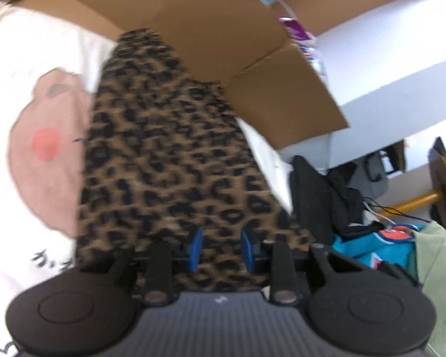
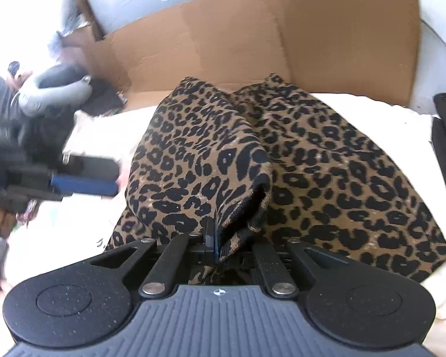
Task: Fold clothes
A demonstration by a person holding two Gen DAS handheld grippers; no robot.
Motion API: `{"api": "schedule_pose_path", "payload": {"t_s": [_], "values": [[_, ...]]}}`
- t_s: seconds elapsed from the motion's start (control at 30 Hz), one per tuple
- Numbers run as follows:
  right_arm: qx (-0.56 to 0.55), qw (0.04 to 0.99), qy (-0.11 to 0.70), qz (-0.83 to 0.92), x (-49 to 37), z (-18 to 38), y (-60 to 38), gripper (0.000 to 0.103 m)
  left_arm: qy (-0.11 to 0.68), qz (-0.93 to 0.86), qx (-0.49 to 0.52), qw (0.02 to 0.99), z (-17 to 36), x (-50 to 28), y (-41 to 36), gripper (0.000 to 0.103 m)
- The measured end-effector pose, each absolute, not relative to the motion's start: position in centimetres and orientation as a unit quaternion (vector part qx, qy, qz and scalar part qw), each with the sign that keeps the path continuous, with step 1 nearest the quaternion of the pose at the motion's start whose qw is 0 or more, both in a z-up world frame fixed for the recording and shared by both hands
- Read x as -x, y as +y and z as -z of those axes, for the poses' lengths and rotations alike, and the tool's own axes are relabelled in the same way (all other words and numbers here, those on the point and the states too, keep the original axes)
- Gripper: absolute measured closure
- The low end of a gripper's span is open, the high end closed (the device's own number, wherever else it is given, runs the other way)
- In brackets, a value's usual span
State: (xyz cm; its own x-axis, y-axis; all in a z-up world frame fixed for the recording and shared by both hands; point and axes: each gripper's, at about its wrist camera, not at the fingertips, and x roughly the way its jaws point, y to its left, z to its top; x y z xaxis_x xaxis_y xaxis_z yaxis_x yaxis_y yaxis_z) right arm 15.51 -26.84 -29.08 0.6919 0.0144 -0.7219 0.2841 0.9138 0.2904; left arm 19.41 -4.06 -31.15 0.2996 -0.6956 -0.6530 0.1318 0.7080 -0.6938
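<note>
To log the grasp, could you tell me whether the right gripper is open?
No, the right gripper has its fingers shut on a fold of the leopard-print garment.

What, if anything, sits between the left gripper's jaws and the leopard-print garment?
Nothing visible. The left gripper has its jaws apart with the leopard-print garment directly ahead of them, uncovered. The right gripper is already shut on the garment's edge.

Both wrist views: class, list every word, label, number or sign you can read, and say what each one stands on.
No text can be read with certainty.
White T-shirt, left wrist view: dark handwritten-style characters near its lower edge, too blurred and cut off to read.
White T-shirt, right wrist view: a small dark mark beside the leopard-print garment, too small to read.
Purple packaging beyond the cardboard: print too blurred.
Teal garment: orange patch, unreadable.
</note>
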Motion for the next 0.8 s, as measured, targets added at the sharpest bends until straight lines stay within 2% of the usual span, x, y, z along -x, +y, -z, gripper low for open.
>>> {"api": "schedule_pose_path", "payload": {"t_s": [0.17, 0.6, 0.8], "values": [[-0.21, 0.897, 0.376, 0.099, -14.1, 28.7, -28.6, 0.102, 0.542, 0.249, 0.264, 0.758, 32.5, -19.3, -2.5, 0.073], [-0.259, 0.874, 0.37, 0.181, -11.2, 31.0, -34.7, 0.103, 0.565, 0.248, 0.224, 0.754, 33.6, -18.7, -4.1, 0.073], [-0.293, 0.863, 0.356, 0.205, -9.5, 32.7, -36.5, 0.103, 0.581, 0.259, 0.152, 0.756, 32.2, -19.3, -5.0, 0.073]]}}
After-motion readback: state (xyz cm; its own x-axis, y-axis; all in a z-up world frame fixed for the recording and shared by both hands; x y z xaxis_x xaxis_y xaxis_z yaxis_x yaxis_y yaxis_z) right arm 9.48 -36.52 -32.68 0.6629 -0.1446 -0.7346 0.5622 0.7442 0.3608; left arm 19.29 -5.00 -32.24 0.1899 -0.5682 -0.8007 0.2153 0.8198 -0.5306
